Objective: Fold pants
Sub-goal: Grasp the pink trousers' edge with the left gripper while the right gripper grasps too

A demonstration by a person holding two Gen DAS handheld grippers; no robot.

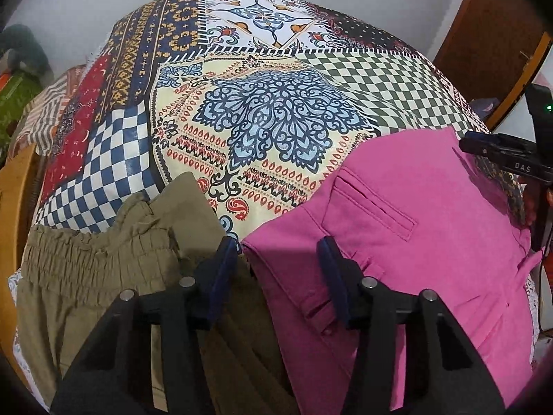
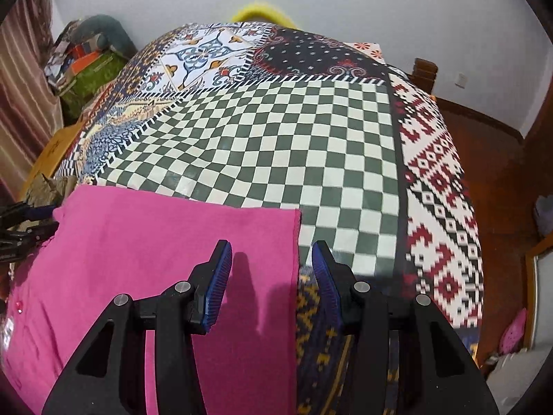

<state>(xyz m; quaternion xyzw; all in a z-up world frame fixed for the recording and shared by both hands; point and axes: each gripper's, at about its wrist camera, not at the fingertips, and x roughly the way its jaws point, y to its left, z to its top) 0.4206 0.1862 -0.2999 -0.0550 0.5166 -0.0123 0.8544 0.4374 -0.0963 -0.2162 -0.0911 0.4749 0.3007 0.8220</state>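
Observation:
Pink pants [image 1: 432, 242] lie flat on the patterned bedspread [image 1: 269, 114], back pocket facing up. My left gripper [image 1: 276, 252] hovers low over their waistband corner, open, one blue pad over the pink cloth and the other over the olive pants [image 1: 96, 263] beside them. In the right wrist view the pink pants [image 2: 155, 242] end in a straight hem edge. My right gripper [image 2: 273, 259] is open and straddles that edge, left pad above pink cloth, right pad above the bedspread [image 2: 276, 145]. Neither gripper's pads press on the cloth. The right gripper's body [image 1: 501, 154] shows beyond the pants.
The olive pants have a gathered elastic waist and lie crumpled at the bed's near left. A wooden door [image 1: 484, 34] and wooden floor [image 2: 501, 180] lie to the right of the bed. Bags and clutter [image 2: 86, 65] stand by the far left wall.

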